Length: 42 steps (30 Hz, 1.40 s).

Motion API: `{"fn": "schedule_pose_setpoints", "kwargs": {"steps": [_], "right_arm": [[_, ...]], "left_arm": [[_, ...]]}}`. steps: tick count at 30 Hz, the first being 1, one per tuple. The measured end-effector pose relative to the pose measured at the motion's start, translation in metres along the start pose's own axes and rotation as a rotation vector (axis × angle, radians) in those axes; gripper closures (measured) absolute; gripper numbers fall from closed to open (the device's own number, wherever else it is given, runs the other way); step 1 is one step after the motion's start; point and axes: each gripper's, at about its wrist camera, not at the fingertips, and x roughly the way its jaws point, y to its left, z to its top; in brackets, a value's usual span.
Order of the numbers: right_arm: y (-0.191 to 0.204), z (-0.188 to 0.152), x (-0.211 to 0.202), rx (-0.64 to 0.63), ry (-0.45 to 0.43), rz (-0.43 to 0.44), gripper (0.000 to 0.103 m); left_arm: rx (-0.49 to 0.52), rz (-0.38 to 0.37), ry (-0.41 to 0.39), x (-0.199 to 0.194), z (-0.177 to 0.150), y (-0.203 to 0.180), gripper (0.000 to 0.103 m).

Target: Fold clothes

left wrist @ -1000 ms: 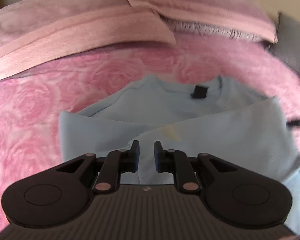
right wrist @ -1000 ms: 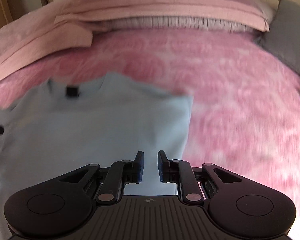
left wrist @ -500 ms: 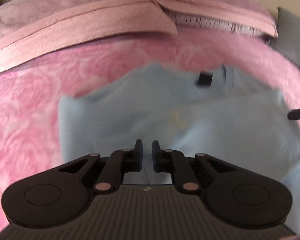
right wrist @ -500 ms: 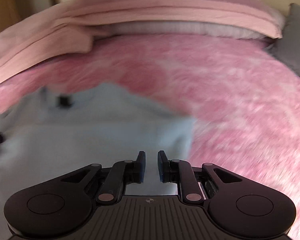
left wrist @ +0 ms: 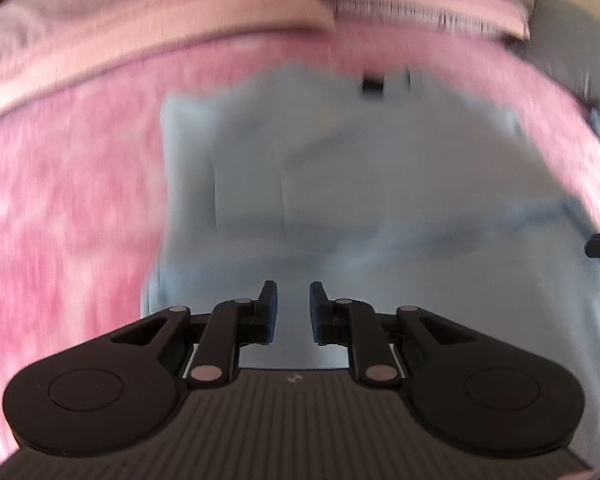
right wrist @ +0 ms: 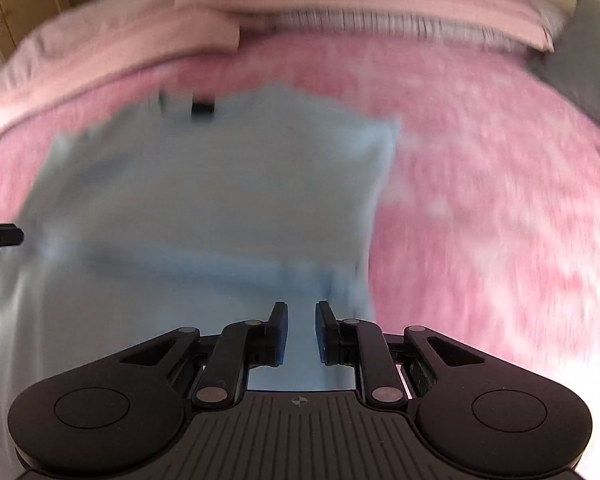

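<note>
A light blue shirt point(left wrist: 380, 184) lies flat on the pink bed cover, collar and black neck label point(left wrist: 373, 84) at the far end, both sides folded inward. The same shirt point(right wrist: 204, 208) fills the left half of the right wrist view. My left gripper point(left wrist: 293, 292) hovers over the shirt's near part, jaws a little apart with nothing between them. My right gripper point(right wrist: 301, 312) is also open, over the shirt's near right edge. Each view shows the other gripper's tip at its side edge. Both views are blurred by motion.
The pink rose-patterned bed cover point(right wrist: 480, 200) spreads around the shirt. Pink pillows point(left wrist: 180, 20) and a folded pink blanket lie along the far end. A grey cushion point(right wrist: 584, 64) sits at the far right.
Both grippers have drawn back toward the shirt's near end, so the collar sits farther away and more of the lower shirt shows. The jaws stay apart and empty.
</note>
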Motion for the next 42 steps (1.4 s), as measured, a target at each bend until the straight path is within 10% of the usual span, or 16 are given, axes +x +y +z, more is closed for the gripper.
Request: {"fn": "schedule_pose_setpoints", "kwargs": {"steps": [12,18,20,22,42], "right_arm": [[0.057,-0.124,-0.091,0.207,0.265,-0.206,0.086],[0.099,-0.094,-0.160,0.358,0.143,-0.107,0.085],[0.113,-0.074,-0.180,0.367,0.108,-0.080,0.046],[0.126,-0.054,-0.199,0.370,0.063,-0.057,0.029],[0.131,-0.049,-0.264,0.137,0.085,0.017,0.029]], "left_arm": [[-0.014,-0.016,0.227,-0.088,-0.084,0.020,0.090],[0.003,0.012,0.191,-0.168,-0.036,0.017,0.090],[-0.001,0.026,0.166,-0.193,-0.018,0.016,0.088],[0.003,0.027,0.126,-0.216,-0.005,0.013,0.085],[-0.085,0.120,0.036,-0.307,-0.015,-0.064,0.075]]}}
